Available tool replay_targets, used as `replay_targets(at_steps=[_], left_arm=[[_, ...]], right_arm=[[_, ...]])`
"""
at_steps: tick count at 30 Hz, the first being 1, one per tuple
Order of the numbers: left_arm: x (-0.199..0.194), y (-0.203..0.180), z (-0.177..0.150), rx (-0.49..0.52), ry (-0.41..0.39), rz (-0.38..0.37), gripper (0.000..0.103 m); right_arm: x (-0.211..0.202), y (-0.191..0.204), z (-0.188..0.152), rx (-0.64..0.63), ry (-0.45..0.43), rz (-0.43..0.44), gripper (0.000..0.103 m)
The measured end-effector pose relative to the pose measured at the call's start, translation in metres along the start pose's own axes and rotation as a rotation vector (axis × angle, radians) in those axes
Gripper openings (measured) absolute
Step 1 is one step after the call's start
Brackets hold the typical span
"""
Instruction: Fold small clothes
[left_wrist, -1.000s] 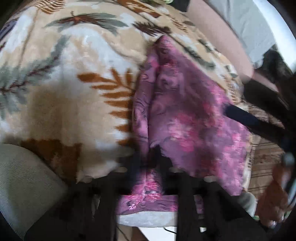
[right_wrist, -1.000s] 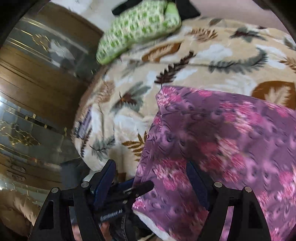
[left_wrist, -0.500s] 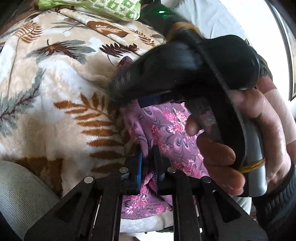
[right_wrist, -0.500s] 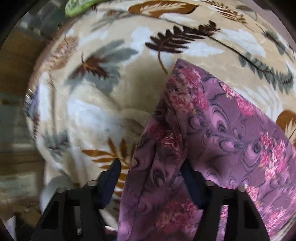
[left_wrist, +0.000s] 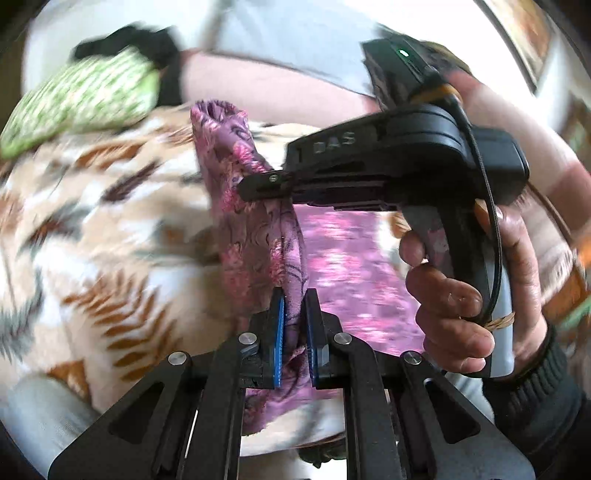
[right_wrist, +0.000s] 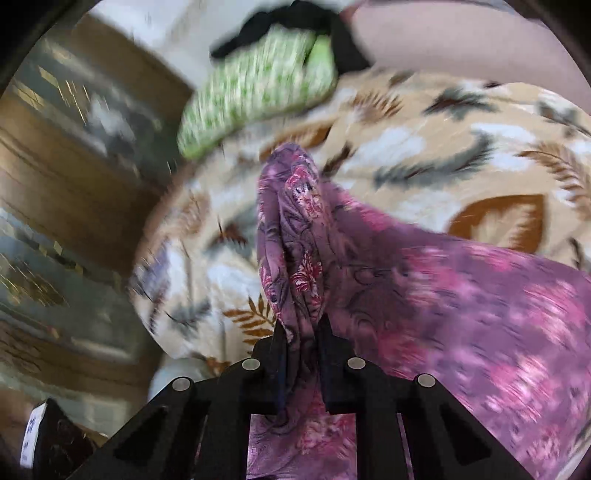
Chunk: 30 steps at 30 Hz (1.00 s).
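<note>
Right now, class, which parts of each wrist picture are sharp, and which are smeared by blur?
Left wrist view: the left hand-held gripper and the pinched purple cloth are sharp; the leaf-print blanket and green pillow are streaked. Right wrist view: the cloth fold near the right hand-held gripper is sharp; the wooden furniture is smeared; fisheye bends the edges.

Count of things on the bed

One purple flowered cloth (left_wrist: 258, 229) (right_wrist: 424, 295), one green patterned bundle (left_wrist: 81, 99) (right_wrist: 258, 88), one black garment (left_wrist: 125, 40) (right_wrist: 295, 14) behind that bundle, and one leaf-print blanket (left_wrist: 92, 221) (right_wrist: 461, 147). Two grippers: the left gripper (left_wrist: 294, 332) and the right gripper (right_wrist: 301, 354) (left_wrist: 258, 184). One hand (left_wrist: 472, 295) shows. One small dark box (right_wrist: 48, 439) sits low at the left of the right wrist view.
</note>
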<state>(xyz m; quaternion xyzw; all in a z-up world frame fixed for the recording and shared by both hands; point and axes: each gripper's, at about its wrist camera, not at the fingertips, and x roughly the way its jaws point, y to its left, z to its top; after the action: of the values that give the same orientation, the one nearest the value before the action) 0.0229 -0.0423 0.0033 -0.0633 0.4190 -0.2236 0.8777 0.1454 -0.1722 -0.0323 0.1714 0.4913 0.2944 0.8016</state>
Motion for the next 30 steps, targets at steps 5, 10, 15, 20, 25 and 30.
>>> replay_targets(at_steps=[5,10,15,20,25,30], left_arm=[[0.032,-0.087,0.017,0.165,0.059,-0.062,0.009],[0.094,-0.140,0.016,0.258,0.158,-0.071,0.009],[0.145,-0.150,0.003,0.240,0.266,-0.071,0.009],[0.170,-0.149,-0.004,0.208,0.318,-0.054,0.009],[0.189,-0.155,-0.007,0.156,0.340,-0.067,0.009],[0.211,-0.151,-0.004,0.080,0.387,-0.116,0.011]], right_arm=[[-0.095,-0.085,-0.034,0.177,-0.215,0.094,0.013],[-0.125,-0.162,-0.057,0.320,-0.313,0.126,0.013],[-0.114,-0.218,-0.071,0.479,-0.264,0.029,0.012],[-0.116,-0.239,-0.078,0.534,-0.239,-0.080,0.010],[-0.106,-0.241,-0.073,0.527,-0.200,-0.134,0.010],[-0.097,-0.266,-0.079,0.606,-0.171,-0.149,0.010]])
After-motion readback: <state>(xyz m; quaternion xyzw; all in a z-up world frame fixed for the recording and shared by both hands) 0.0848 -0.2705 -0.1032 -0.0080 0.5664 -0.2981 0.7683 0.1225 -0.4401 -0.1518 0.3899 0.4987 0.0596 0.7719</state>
